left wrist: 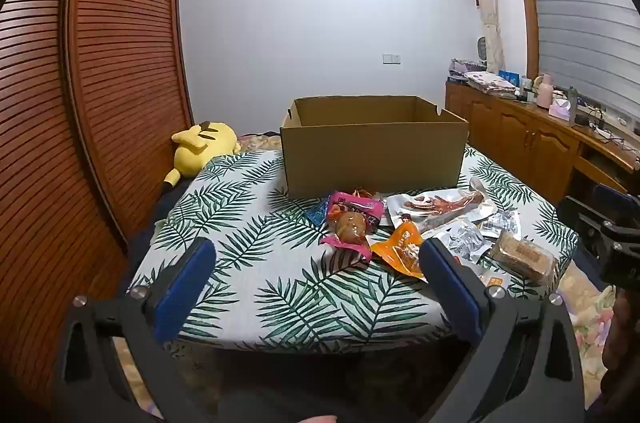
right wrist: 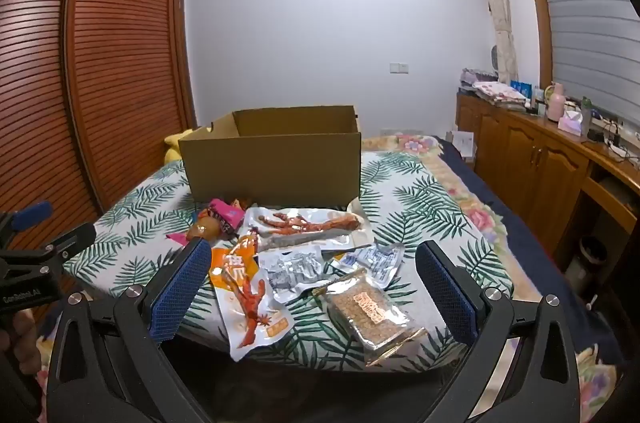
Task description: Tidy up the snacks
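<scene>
An open cardboard box (left wrist: 374, 159) (right wrist: 276, 167) stands on a leaf-print cloth (left wrist: 256, 263) (right wrist: 420, 207). Snack packs lie in front of it: a pink pack with a round brown snack (left wrist: 352, 223) (right wrist: 218, 219), an orange pack (left wrist: 400, 249) (right wrist: 250, 299), a long clear chicken-foot pack (left wrist: 440, 205) (right wrist: 308, 223), silver packs (left wrist: 466, 239) (right wrist: 296, 269) and a brown biscuit pack (left wrist: 522, 255) (right wrist: 372, 311). My left gripper (left wrist: 316, 255) is open and empty, above the cloth's near edge. My right gripper (right wrist: 312, 259) is open and empty, near the orange and biscuit packs.
A slatted wooden wardrobe (left wrist: 100, 63) (right wrist: 100, 63) stands at the left. A yellow plush toy (left wrist: 200, 147) lies left of the box. A wooden cabinet (left wrist: 528, 139) (right wrist: 540, 159) with clutter runs along the right. The right gripper shows in the left wrist view (left wrist: 616, 243).
</scene>
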Available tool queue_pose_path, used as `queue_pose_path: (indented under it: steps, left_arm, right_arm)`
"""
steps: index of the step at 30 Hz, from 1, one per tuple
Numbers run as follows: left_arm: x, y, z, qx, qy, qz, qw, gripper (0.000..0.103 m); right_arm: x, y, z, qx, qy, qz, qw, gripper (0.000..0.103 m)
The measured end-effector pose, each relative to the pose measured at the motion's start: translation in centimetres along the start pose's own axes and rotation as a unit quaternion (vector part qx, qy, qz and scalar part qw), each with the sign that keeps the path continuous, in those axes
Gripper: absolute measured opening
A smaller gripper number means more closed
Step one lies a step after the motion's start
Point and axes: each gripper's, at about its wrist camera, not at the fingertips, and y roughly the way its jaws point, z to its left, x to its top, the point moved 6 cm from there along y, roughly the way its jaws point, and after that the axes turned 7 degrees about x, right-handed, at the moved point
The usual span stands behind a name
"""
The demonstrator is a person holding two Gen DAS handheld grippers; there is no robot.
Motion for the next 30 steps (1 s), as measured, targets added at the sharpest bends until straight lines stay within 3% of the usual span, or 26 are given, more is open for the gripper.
queue_pose_path:
  steps: [30]
  left_arm:
    - [0.04,-0.52,0.09,0.003,0.001,-0.003,1.0000,0.102]
  right_arm:
    - [-0.17,-0.02,-0.01,-0.001,0.002,-0.001,1.000,0.103]
